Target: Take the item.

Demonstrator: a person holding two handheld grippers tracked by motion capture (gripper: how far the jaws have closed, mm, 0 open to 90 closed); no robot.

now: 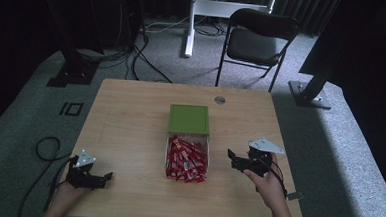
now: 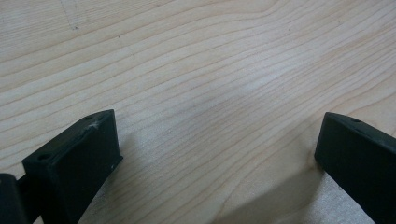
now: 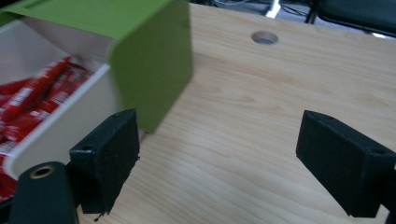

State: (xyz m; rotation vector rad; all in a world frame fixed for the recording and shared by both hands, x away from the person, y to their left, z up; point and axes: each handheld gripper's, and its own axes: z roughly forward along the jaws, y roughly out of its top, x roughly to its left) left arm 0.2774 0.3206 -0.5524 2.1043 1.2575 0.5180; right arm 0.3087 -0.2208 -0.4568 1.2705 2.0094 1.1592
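Nearest the lens, the left tongs (image 1: 108,175) sit low at the counter's (image 1: 130,115) near-left corner, jaws spread wide over bare wood, well apart from everything. Over on the right, the right tongs (image 1: 230,154) are spread too, empty, just beside the white drawer box (image 1: 188,138). It lies mid-counter, long axis running away from the person, green lid (image 1: 189,119) over the far half, red sachets (image 1: 185,160) heaped at the near end.

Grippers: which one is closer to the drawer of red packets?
The right gripper, just beside the drawer with jaws open. The left gripper sits far off at the table's near-left corner.
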